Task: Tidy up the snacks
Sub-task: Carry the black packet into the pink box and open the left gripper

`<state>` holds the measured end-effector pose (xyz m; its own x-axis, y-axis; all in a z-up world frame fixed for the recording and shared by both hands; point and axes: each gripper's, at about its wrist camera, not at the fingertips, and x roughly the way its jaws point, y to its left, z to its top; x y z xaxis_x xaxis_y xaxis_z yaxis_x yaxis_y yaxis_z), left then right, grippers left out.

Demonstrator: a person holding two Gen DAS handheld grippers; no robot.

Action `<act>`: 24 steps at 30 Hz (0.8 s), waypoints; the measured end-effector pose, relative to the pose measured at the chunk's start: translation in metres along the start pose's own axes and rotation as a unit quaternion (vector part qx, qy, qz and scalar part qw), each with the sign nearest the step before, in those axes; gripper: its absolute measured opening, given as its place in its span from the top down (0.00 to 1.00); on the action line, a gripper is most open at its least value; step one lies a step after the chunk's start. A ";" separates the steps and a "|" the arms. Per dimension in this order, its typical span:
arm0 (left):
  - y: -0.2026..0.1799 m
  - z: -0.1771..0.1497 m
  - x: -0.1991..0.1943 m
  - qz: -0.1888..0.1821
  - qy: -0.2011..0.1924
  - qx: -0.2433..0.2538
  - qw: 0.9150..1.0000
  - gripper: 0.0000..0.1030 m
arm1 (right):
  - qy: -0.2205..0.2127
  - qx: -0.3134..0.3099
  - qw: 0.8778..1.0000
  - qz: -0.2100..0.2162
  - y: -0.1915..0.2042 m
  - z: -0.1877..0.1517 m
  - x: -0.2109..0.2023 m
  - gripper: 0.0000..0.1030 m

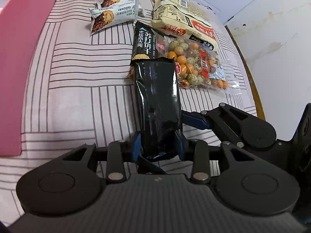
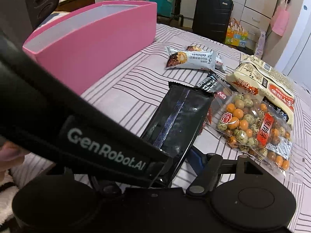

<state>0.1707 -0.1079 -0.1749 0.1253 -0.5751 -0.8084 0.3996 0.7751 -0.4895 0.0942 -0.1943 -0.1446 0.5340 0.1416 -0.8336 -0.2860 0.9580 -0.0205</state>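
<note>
Left gripper [image 1: 158,145]: blue pads clamped on the near end of the black snack pack [image 1: 157,104], one pad on each long edge. Pack sticks out forward and up, its far crimped end over the other snacks.

Right gripper [image 2: 175,167]: jaws apart, not pressing on anything I can see. One blue finger [image 2: 196,158] shows just under the black pack's right edge; the other is hidden behind the left gripper's body, so contact there is unclear.

Around the pack:
- second black cracker pack [image 1: 142,42] lies flat just beyond it, ends overlapping in the left wrist view
- clear bag of coated peanuts [image 1: 196,64] just right of it, partly over the cracker pack
- cream bag [image 1: 182,19] behind the peanuts, near the bed's right edge
- white wrapped roll cake [image 1: 114,13] further back, apart from the cluster

Pink box [image 2: 93,38]: open top, on the bed to the left of the snacks. Wide strip of bare sheet between box wall and the held pack.

Surface: pale striped bedsheet [image 1: 73,89], wooden bed edge [image 1: 250,73] along the right with a white wall close behind it.

Room in the right wrist view: black suitcase [image 2: 212,15], white cabinets, bags on the floor.
</note>
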 end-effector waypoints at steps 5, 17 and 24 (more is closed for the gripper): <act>-0.008 -0.007 -0.016 0.004 0.006 0.008 1.000 0.66 | -0.008 -0.006 1.000 0.002 0.010 -0.002 -0.019 0.27; -0.030 -0.036 -0.092 0.036 -0.027 0.021 0.999 0.66 | -0.055 -0.054 0.997 0.008 0.050 0.002 -0.083 0.28; -0.028 -0.049 -0.135 0.053 -0.035 0.020 0.998 0.67 | -0.071 -0.062 0.995 0.019 0.077 0.010 -0.108 0.28</act>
<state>0.0981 -0.0385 -0.0680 0.2311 -0.5080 -0.8298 0.4167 0.8224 -0.3874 0.0225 -0.1335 -0.0509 0.6250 0.2194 -0.7492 -0.3994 0.9144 -0.0654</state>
